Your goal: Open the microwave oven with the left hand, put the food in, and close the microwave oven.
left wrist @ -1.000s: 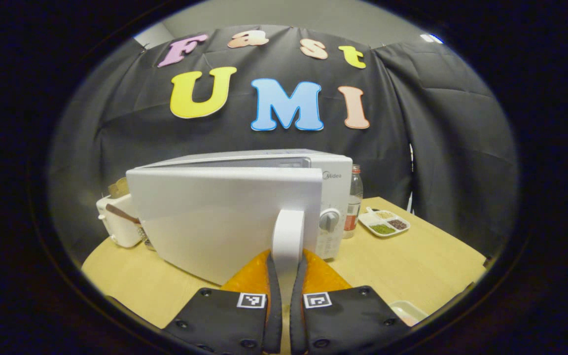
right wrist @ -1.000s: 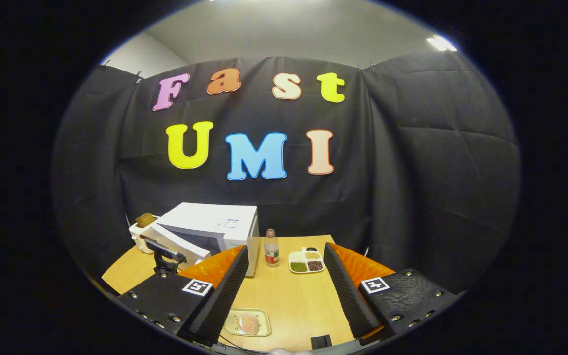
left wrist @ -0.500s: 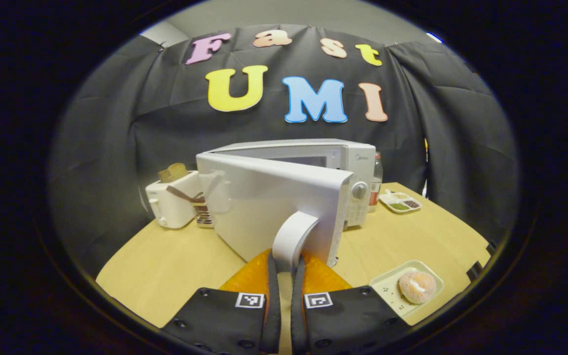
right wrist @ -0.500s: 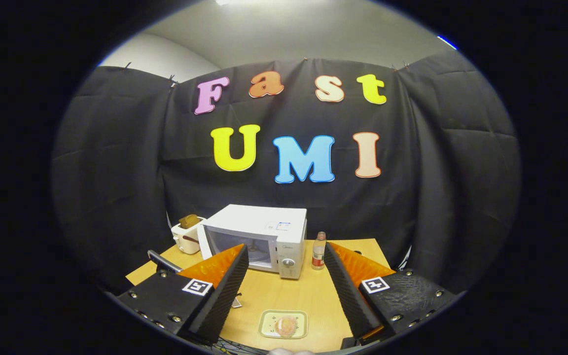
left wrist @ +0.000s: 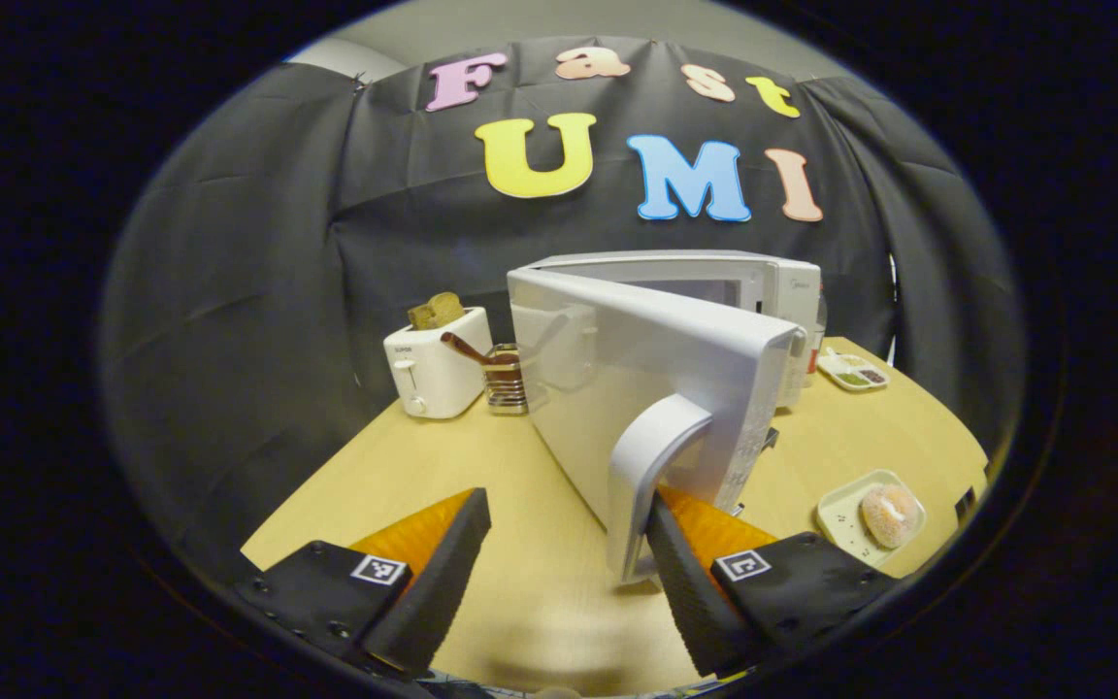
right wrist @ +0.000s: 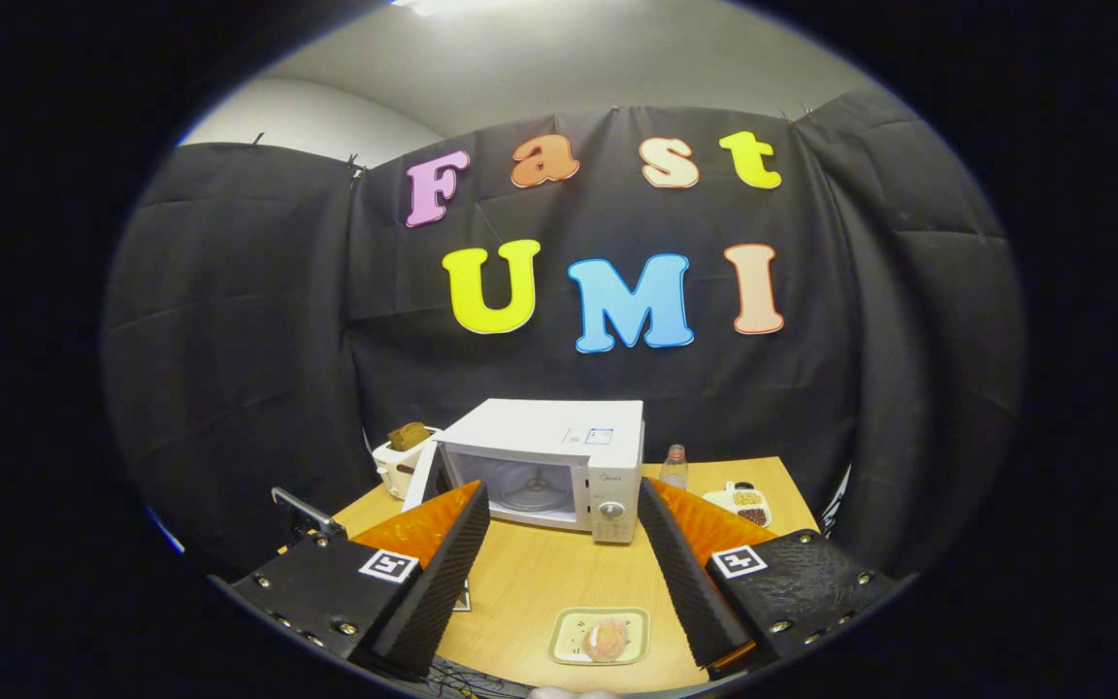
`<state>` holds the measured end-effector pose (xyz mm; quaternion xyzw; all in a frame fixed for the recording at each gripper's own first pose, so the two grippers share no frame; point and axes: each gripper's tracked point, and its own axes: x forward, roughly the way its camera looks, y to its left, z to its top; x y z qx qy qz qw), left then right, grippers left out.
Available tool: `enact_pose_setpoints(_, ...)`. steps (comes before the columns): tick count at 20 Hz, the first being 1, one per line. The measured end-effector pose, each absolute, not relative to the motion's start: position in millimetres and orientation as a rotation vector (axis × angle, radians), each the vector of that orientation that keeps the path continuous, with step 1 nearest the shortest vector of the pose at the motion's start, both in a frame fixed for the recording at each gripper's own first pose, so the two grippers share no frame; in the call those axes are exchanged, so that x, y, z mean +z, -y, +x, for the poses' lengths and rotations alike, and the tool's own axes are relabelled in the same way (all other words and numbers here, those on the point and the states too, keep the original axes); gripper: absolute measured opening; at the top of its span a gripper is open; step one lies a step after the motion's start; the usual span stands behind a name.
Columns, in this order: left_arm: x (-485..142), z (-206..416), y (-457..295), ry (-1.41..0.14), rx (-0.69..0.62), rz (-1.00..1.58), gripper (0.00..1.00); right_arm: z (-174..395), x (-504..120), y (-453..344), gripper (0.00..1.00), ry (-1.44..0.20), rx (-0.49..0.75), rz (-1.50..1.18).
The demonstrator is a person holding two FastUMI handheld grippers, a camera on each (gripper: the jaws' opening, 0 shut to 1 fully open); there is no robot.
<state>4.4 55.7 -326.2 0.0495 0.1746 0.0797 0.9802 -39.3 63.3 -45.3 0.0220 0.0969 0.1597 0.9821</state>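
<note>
The white microwave (right wrist: 559, 442) stands on the wooden table (right wrist: 544, 582) with its door (left wrist: 641, 374) swung wide to the left. Its cavity (right wrist: 525, 488) with the turntable shows in the right gripper view. My left gripper (left wrist: 564, 515) is open, and the door handle (left wrist: 651, 466) sits just inside its right finger without being squeezed. A sugared doughnut (right wrist: 606, 638) lies on a small pale plate (right wrist: 569, 641) at the table's near edge; the doughnut (left wrist: 890, 515) also appears at the right of the left gripper view. Open and holding nothing, my right gripper (right wrist: 564, 500) hovers above and behind the plate.
A white toaster (left wrist: 428, 371) with bread in it and a small metal rack (left wrist: 505, 384) stand left of the microwave. To the microwave's right are a bottle (right wrist: 675, 468) and a divided dish of seasonings (right wrist: 743, 500). Black cloth closes the booth behind.
My left gripper has opened and let go of the door handle, after swinging the door wide. The right gripper view has turned, bringing the microwave's open front to the centre.
</note>
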Motion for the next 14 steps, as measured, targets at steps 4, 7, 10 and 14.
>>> enact_pose_setpoints(4, -311, -21, -91, -0.326, 0.21, 0.114, 0.94, -40, -64, -85, 0.94, -0.242, 0.37, 0.058)
enact_pose_setpoints(7, -298, -38, -123, -0.307, 0.263, 0.131, 0.97, -36, -67, -99, 0.94, -0.242, 0.401, 0.054)
enact_pose_setpoints(10, -295, -51, -165, -0.325, 0.344, 0.165, 0.98, -33, -71, -104, 0.94, -0.239, 0.411, 0.035)
enact_pose_setpoints(14, -269, -60, -202, -0.283, 0.417, 0.155, 0.99, -30, -80, -101, 0.94, -0.245, 0.405, 0.012)
